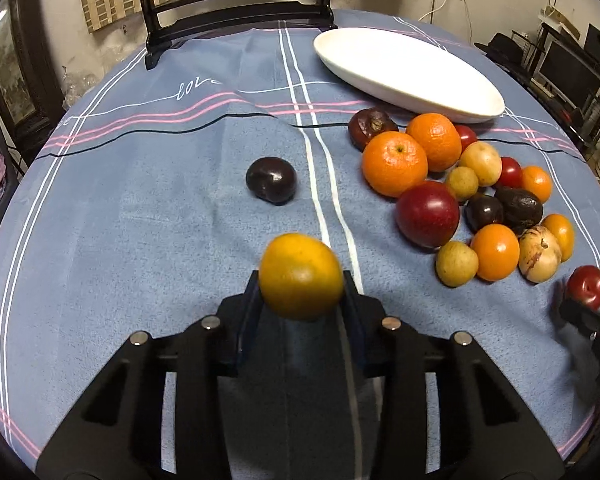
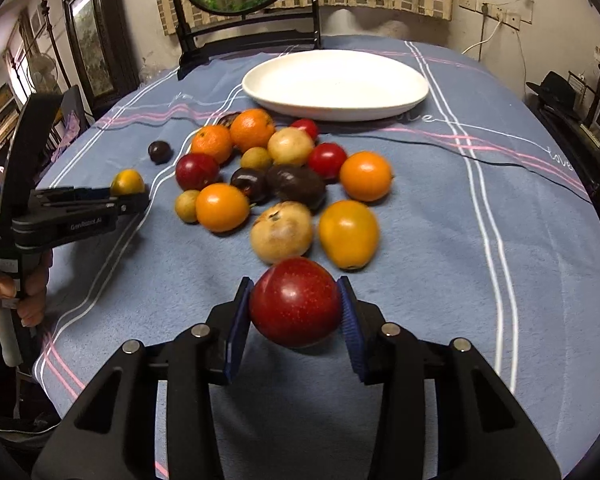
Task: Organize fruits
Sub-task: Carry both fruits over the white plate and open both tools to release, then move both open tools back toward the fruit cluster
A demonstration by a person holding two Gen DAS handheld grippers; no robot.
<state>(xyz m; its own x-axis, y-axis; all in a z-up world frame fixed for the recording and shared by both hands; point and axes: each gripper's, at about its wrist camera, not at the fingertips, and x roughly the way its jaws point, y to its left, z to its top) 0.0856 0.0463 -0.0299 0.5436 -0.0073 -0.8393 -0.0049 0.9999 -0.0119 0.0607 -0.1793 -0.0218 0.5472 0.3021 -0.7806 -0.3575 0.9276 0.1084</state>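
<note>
My left gripper (image 1: pixel 301 280) is shut on a yellow-orange fruit (image 1: pixel 300 276) and holds it above the cloth; it also shows in the right wrist view (image 2: pixel 128 192). My right gripper (image 2: pixel 295 304) is shut on a red plum (image 2: pixel 295 302), near the front of the fruit pile; it shows in the left wrist view (image 1: pixel 586 286) too. A pile of several oranges (image 1: pixel 394 163), plums and small yellow fruits (image 2: pixel 282 231) lies on the blue tablecloth (image 1: pixel 140 220). One dark plum (image 1: pixel 272 179) lies apart, left of the pile. A white oval plate (image 1: pixel 408 72) stands behind the pile, bare.
A dark wooden stand (image 1: pixel 236 12) with a round screen stands at the table's far edge. A thin black cable (image 2: pixel 480 156) runs across the cloth right of the pile. Shelves and monitors (image 1: pixel 572 72) stand beyond the table's right side.
</note>
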